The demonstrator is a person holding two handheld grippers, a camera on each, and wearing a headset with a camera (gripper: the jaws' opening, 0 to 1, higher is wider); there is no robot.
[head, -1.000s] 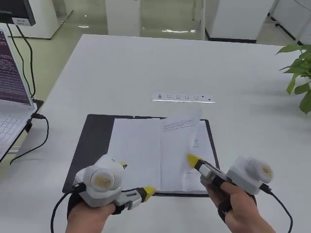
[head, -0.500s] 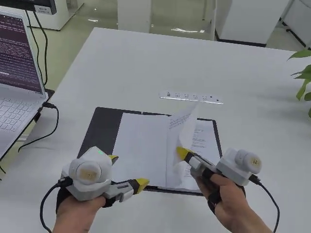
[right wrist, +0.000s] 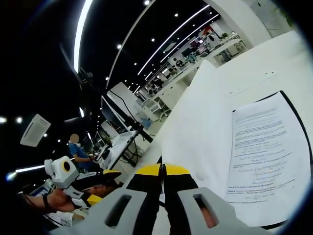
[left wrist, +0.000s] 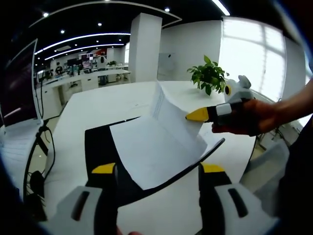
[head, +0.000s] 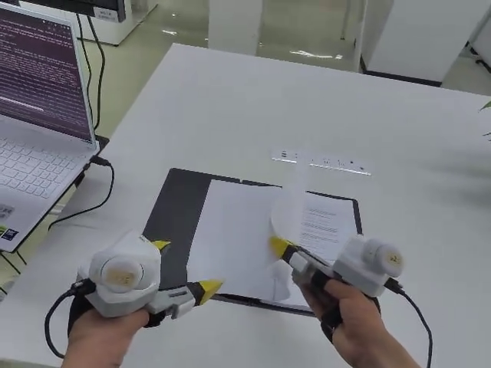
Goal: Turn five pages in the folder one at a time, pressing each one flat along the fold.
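The laptop runs off the left edge of the head view, and its screen text is too small to read. The lifted page is a pale smear there, its print lost to blur. Print on the sheet beneath is also too fine to make out. The folder has its near right corner hidden behind the right gripper. In the right gripper view the closed jaws cover the page's pinched edge. Markings on the power strip are blurred.
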